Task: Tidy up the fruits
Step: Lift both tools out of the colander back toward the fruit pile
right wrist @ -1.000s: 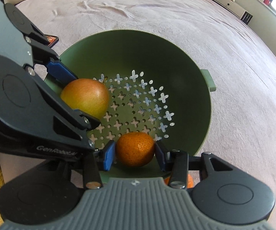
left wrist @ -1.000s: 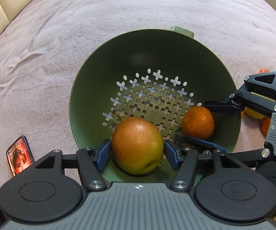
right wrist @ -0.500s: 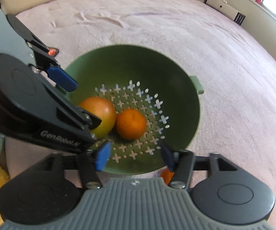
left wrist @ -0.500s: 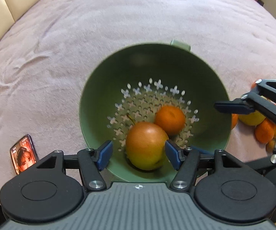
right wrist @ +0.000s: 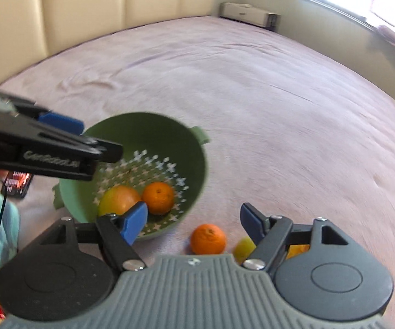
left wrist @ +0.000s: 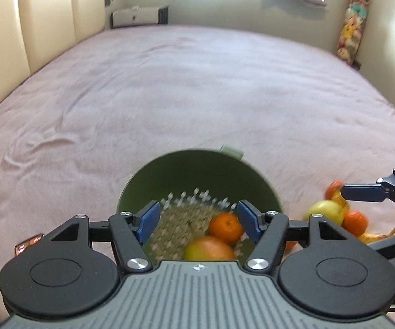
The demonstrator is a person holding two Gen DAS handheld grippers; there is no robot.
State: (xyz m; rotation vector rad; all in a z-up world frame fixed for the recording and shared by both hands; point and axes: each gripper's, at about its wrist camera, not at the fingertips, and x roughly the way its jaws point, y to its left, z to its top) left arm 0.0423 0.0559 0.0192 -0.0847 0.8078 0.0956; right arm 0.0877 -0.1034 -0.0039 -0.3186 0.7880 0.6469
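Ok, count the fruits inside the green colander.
2: an orange and a larger yellow-red apple, side by side on the colander bottom; its near edge is hidden.

Both the left tongs (left wrist: 198, 220) and right tongs (right wrist: 193, 223) tilt downward, jaws just opened wide, gripping nothing.

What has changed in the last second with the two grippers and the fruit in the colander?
Both grippers let go: the left gripper released the apple, the right gripper the tangerine; jaws have just been opening, empty, and both pulled up and back. The green colander stayed put.
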